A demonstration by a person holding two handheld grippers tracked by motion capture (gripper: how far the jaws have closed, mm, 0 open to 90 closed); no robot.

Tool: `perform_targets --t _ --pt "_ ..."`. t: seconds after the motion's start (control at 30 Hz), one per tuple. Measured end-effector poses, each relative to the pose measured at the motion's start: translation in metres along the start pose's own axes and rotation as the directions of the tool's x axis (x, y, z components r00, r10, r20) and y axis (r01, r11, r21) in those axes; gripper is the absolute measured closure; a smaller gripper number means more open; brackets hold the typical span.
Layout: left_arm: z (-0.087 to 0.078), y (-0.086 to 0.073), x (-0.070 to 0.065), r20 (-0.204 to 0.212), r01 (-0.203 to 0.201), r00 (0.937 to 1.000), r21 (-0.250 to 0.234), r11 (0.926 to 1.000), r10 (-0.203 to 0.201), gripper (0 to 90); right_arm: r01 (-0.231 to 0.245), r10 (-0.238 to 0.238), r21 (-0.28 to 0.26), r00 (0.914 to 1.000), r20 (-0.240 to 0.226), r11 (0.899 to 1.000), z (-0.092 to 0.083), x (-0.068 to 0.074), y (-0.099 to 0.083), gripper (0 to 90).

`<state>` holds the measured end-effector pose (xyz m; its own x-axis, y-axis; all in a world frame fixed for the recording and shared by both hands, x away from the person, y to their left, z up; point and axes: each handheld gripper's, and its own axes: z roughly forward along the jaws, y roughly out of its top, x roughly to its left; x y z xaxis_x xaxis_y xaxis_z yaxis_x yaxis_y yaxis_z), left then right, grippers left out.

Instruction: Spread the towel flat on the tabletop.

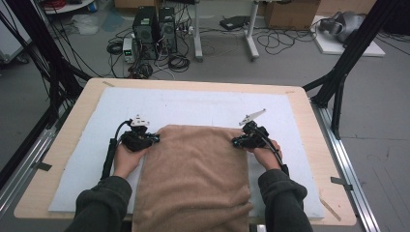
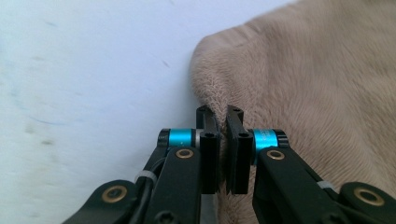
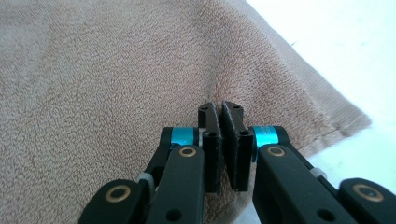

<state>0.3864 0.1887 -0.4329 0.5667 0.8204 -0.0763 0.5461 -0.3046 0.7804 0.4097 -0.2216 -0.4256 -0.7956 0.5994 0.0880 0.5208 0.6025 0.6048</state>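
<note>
A tan towel point(image 1: 196, 174) lies folded on the white foam mat point(image 1: 193, 104), and its near end hangs over the table's front edge. My left gripper point(image 1: 154, 139) sits at the towel's far left corner. In the left gripper view that gripper point(image 2: 223, 112) is shut on the towel's point(image 2: 317, 84) rounded edge. My right gripper point(image 1: 235, 142) is at the far right corner. In the right gripper view it point(image 3: 220, 108) is shut on a pinch of towel point(image 3: 93, 93) just inside the hem, with creases running to the jaw tips.
The mat covers most of a wooden table point(image 1: 309, 125), with bare mat beyond and beside the towel. Black frame legs point(image 1: 338, 82) stand at the far right, and more at the far left. Computer towers point(image 1: 154, 31) and cables sit on the floor behind.
</note>
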Motion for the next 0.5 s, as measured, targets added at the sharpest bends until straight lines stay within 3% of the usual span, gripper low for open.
perform_targets --t 0.1,0.2,0.23,0.27,0.3,0.33,0.37,0.47,0.5 --pt "-0.008 0.029 0.009 -0.046 -0.024 0.9987 -0.054 0.9982 0.021 85.6 0.025 -0.022 -0.052 0.9986 0.048 0.998 -0.017 -0.002 0.025 87.2" --pt "-0.019 0.069 0.021 -0.137 -0.055 0.9899 -0.124 0.9908 0.038 85.0 0.059 -0.033 -0.144 0.9840 0.175 0.988 -0.042 -0.005 0.058 87.0" --pt "-0.021 0.080 0.024 -0.177 -0.063 0.9836 -0.149 0.9868 0.036 81.4 0.061 -0.022 -0.186 0.9790 0.202 0.981 -0.049 -0.006 0.067 85.2" --pt "-0.022 0.087 0.027 -0.212 -0.054 0.9770 -0.150 0.9872 0.021 72.5 0.069 -0.015 -0.215 0.9700 0.243 0.974 -0.053 -0.008 0.074 76.4" --pt "-0.021 0.089 0.030 -0.220 -0.030 0.9756 -0.138 0.9900 -0.001 59.9 0.063 0.005 -0.232 0.9596 0.281 0.971 -0.054 -0.010 0.079 64.7" --pt "-0.019 0.088 0.033 -0.202 -0.014 0.9794 -0.122 0.9924 -0.011 52.9 0.027 0.035 -0.243 0.9686 0.246 0.970 -0.052 -0.014 0.080 62.5" --pt "-0.017 0.084 0.035 -0.183 -0.013 0.9831 -0.087 0.9962 -0.003 52.6 0.011 0.040 -0.235 0.9764 0.212 0.972 -0.049 -0.016 0.078 59.9" --pt "-0.015 0.064 0.038 -0.145 0.001 0.9894 -0.039 0.9993 -0.006 48.4 0.002 0.029 -0.181 0.9848 0.171 0.983 -0.035 -0.012 0.067 58.1" --pt "-0.015 0.056 0.039 -0.146 -0.004 0.9894 -0.025 0.9997 0.001 48.4 -0.020 0.039 -0.138 0.9899 0.136 0.990 -0.031 -0.011 0.064 54.6"
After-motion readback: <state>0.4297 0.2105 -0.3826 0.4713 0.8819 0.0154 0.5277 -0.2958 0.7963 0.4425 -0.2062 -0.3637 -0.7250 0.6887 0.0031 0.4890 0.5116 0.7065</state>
